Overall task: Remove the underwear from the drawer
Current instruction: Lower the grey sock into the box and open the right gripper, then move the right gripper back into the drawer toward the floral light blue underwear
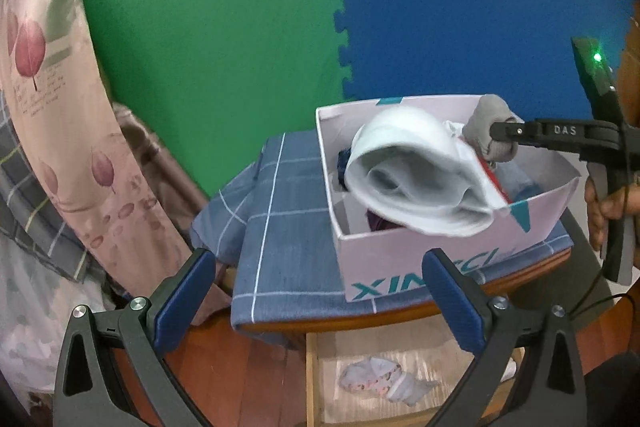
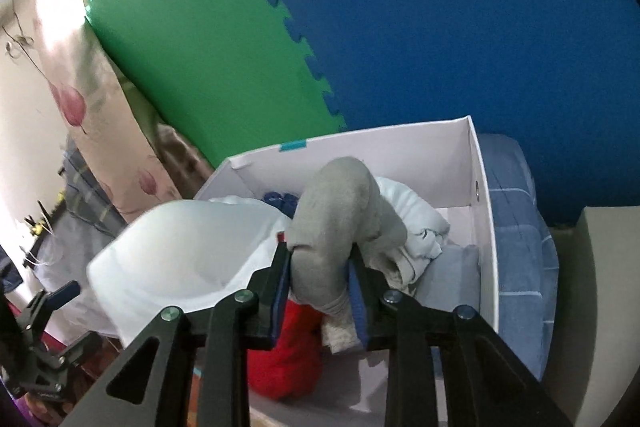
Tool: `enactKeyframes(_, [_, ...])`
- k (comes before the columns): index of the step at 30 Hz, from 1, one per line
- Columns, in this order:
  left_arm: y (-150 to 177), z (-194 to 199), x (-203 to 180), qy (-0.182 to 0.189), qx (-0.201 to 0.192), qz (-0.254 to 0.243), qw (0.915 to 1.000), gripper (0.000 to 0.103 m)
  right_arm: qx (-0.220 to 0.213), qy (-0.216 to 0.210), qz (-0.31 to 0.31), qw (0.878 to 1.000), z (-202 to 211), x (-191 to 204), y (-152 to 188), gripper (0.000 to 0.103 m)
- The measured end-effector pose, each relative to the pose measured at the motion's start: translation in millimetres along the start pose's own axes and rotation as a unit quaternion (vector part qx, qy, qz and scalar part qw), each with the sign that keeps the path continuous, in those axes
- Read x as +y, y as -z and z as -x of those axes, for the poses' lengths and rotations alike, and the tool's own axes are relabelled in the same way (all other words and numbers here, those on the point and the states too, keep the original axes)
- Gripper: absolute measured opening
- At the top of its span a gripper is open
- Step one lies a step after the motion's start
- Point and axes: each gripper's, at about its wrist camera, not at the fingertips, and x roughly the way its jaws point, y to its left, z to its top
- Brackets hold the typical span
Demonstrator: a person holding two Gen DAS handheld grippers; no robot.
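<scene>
The lifting-out step is under way: a grey garment (image 2: 340, 223) is clamped between the jaws of the right gripper (image 2: 320, 279), bunched into a hump that rises above the pads, with its lower end hanging down between them. It is judged to be the underwear piece, though that cannot be told for certain. The garment is held over the middle of the white cardboard box (image 1: 360, 247), which serves as the drawer here, on a checked blue cloth (image 1: 288, 227). A white garment (image 1: 416, 183) is draped just left of the grey one, touching it, and may be dragged along. A red garment (image 2: 288, 355) lies below the jaws. The left gripper (image 1: 320, 299) is held with jaws wide apart and empty, near the box's front. Next, a clean lift clear of the box rim is called for.
</scene>
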Motion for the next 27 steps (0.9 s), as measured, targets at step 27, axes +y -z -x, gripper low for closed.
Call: enactKeyframes(27, [31,-5,17,-0.002,0.032,0.029,0.9991,0.103,-0.136,-0.117,0.042,0.983,103,43,51,0.034])
